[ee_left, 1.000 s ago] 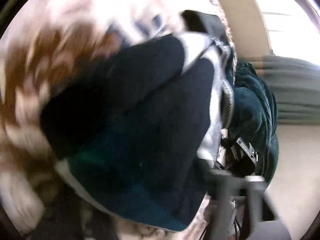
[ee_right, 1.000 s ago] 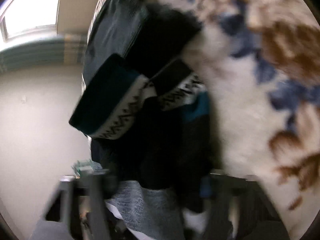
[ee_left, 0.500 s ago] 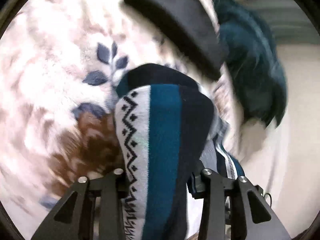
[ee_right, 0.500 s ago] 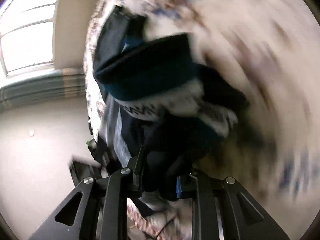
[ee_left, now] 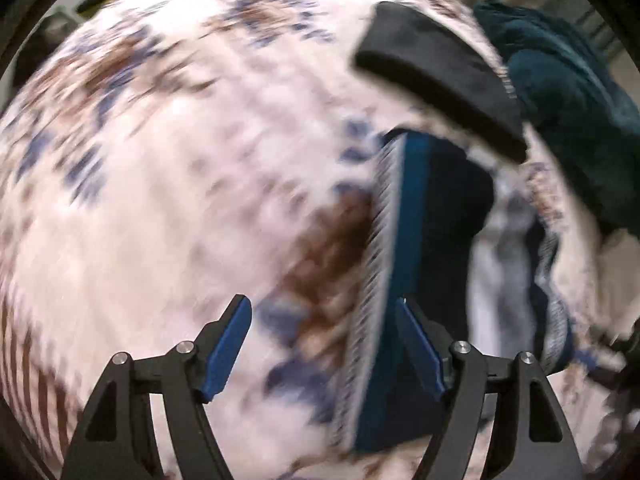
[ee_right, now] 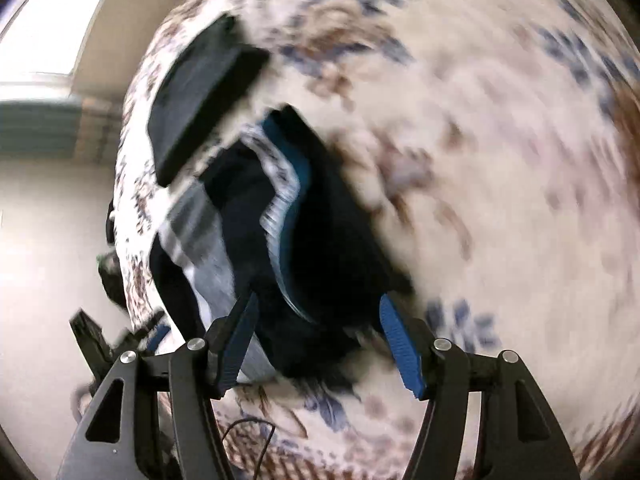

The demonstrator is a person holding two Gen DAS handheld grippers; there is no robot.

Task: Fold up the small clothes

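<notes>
A navy and teal knit garment with a white zigzag band [ee_left: 416, 232] lies folded on the floral blanket [ee_left: 168, 184]. It also shows in the right wrist view [ee_right: 320, 232]. My left gripper [ee_left: 324, 344] is open, its right finger beside the garment's edge. My right gripper [ee_right: 320, 344] is open, with the garment's near end between its fingers. Both views are motion-blurred.
A black folded item [ee_left: 440, 76] lies beyond the garment, also in the right wrist view [ee_right: 200, 92]. A dark teal cloth heap [ee_left: 572, 96] sits at the far right. A grey striped garment [ee_right: 200, 240] lies beside the knit one. The blanket's edge drops off on the left [ee_right: 124, 208].
Both grippers have opened and let go of the knit garment, which now lies on the blanket. Both have pulled back from it.
</notes>
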